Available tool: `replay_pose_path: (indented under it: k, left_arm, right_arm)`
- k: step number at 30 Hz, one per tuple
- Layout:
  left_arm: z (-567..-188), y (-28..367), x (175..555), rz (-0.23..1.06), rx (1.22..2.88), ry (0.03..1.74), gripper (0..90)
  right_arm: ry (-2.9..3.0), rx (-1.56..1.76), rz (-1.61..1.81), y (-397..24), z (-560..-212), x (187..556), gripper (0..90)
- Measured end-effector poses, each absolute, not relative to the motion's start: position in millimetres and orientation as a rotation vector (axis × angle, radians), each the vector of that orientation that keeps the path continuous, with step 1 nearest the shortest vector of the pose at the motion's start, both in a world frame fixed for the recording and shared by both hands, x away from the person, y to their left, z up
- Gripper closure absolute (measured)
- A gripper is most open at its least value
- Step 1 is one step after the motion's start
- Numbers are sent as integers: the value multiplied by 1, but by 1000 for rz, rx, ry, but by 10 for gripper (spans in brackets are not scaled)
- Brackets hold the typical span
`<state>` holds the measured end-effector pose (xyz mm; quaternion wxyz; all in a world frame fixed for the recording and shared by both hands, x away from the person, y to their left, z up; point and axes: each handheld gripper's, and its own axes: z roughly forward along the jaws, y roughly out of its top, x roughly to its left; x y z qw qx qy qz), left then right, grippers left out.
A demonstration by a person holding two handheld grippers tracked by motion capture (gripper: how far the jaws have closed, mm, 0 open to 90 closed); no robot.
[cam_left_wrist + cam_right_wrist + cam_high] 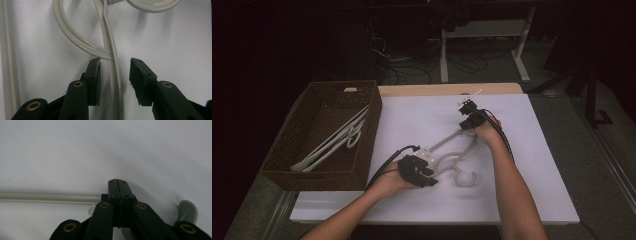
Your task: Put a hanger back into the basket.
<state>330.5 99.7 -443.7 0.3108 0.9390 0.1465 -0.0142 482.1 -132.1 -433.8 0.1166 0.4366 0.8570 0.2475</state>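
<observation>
We took the wicker basket [324, 172] at the left edge of the white table top [532, 200] as our landmark. To the right of the basket, near the middle of the white surface, lay a pale plastic hanger [452, 160], its hook curling toward the near edge and its long bar running away up and to the right. Inside the basket we saw more pale hangers [334, 142] lying slantwise along its floor.

The left gripper [424, 175] sat just right of the basket's near corner, at the hanger's neck. In the left gripper view its jaws stood apart, one on either side of the hanger's stem [115, 75], where the looped arm crosses it; the pads were not pressing on the plastic, though one looked very near it.

The right gripper [468, 107] was well to the right of the basket, at the far end of the hanger. In the right gripper view its jaws were shut flat together with nothing between the tips, held over the hanger's bar [50, 197], which ran off to one side beneath them. We could not tell whether they touched the bar.
</observation>
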Motion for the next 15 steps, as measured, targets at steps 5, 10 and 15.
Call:
replay_pose_path:
  k: [5, 10, 15]
  left_arm:
    - [-443, 98, 332, -28, 2485, 390, 746]
    - [-441, 100, 335, -61, 2460, 431, 791]
    - [-438, 104, 339, -68, 2450, 453, 814]
  right_arm:
    - [2515, 1275, 719, -132, -434, 483, 893]
    - [2516, 1274, 722, -132, -434, 483, 892]
    - [2513, 1280, 757, -138, -428, 481, 866]
